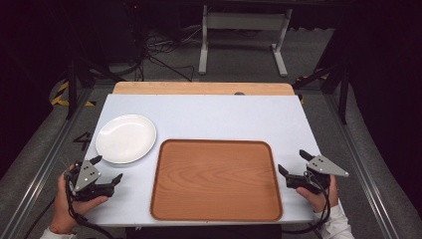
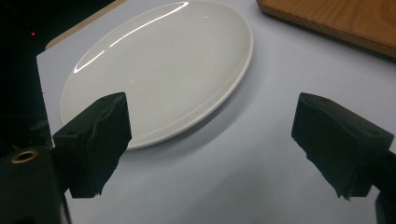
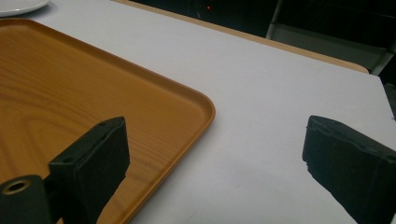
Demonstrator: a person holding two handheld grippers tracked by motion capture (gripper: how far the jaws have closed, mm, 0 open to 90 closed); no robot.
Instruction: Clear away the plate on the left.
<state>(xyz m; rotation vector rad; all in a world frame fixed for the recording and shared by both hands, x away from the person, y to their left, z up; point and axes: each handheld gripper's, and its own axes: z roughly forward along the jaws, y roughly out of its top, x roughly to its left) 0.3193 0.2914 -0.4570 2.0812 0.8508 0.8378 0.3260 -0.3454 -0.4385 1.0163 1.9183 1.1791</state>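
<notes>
The white plate (image 1: 126,138) lies empty on the table (image 1: 219,117), just beside the wooden tray's (image 1: 216,180) far left corner. The left gripper (image 1: 107,170) rests near its front rim, jaws spread wide and holding nothing; the right gripper (image 1: 293,163), likewise wide and empty, sits beside the tray's right edge. Probably the plate goes onto the tray: slide one jaw under the rim, pinch firmly, lift level.

White plate (image 1: 125,138), wood-grain brown tray (image 1: 216,179), seemingly pale-blue table (image 1: 224,117).
</notes>
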